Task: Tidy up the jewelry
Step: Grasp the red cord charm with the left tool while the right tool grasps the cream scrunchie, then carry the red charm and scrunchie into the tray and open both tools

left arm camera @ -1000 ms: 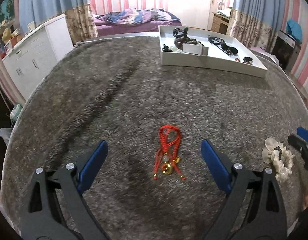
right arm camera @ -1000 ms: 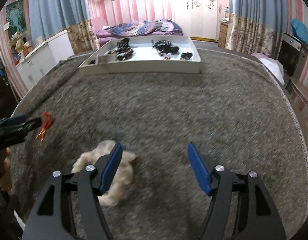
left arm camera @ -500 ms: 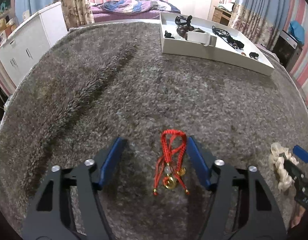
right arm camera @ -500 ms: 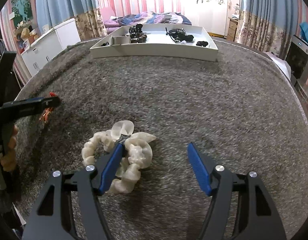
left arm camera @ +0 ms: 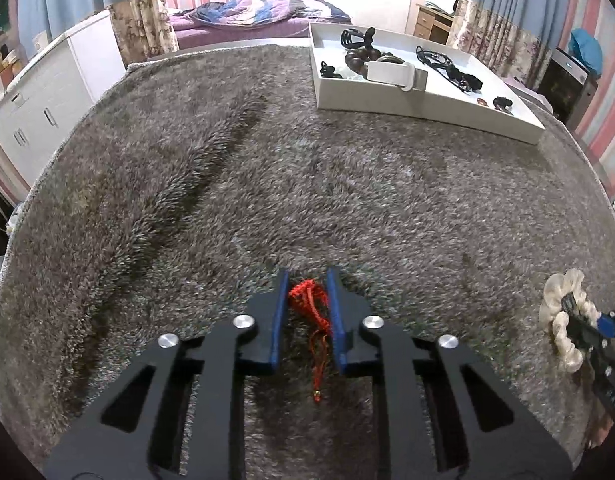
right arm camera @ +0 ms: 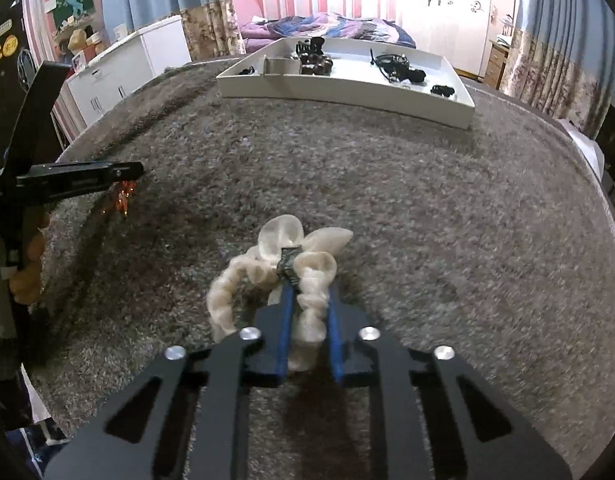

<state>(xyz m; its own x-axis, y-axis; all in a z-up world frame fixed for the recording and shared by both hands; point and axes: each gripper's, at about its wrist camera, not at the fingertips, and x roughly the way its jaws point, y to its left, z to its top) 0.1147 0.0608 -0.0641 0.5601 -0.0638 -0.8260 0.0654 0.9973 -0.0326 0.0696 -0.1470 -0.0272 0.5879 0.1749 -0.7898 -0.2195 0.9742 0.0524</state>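
Observation:
My left gripper (left arm camera: 307, 276) is shut on a red cord bracelet (left arm camera: 312, 312) with small gold charms, which hangs between the blue pads over the grey carpet. My right gripper (right arm camera: 309, 288) is shut on a cream scrunchie (right arm camera: 267, 276) with a dark band. The scrunchie also shows at the right edge of the left wrist view (left arm camera: 563, 320). The left gripper with the red bracelet (right arm camera: 123, 196) shows at the left of the right wrist view. A white tray (left arm camera: 411, 108) with dark jewelry stands at the far side of the carpet (right arm camera: 347, 92).
The tray holds dark beads (left arm camera: 359, 56), black cords (left arm camera: 447, 64) and a small white box (left arm camera: 395, 74). A white cabinet (left arm camera: 47, 92) stands at the left, a bed (left arm camera: 259, 8) behind. Grey shag carpet (left arm camera: 267, 184) lies between grippers and tray.
Both grippers went from wide open to shut. The left closed on the red bracelet, the right on the scrunchie. Both moved forward over their items.

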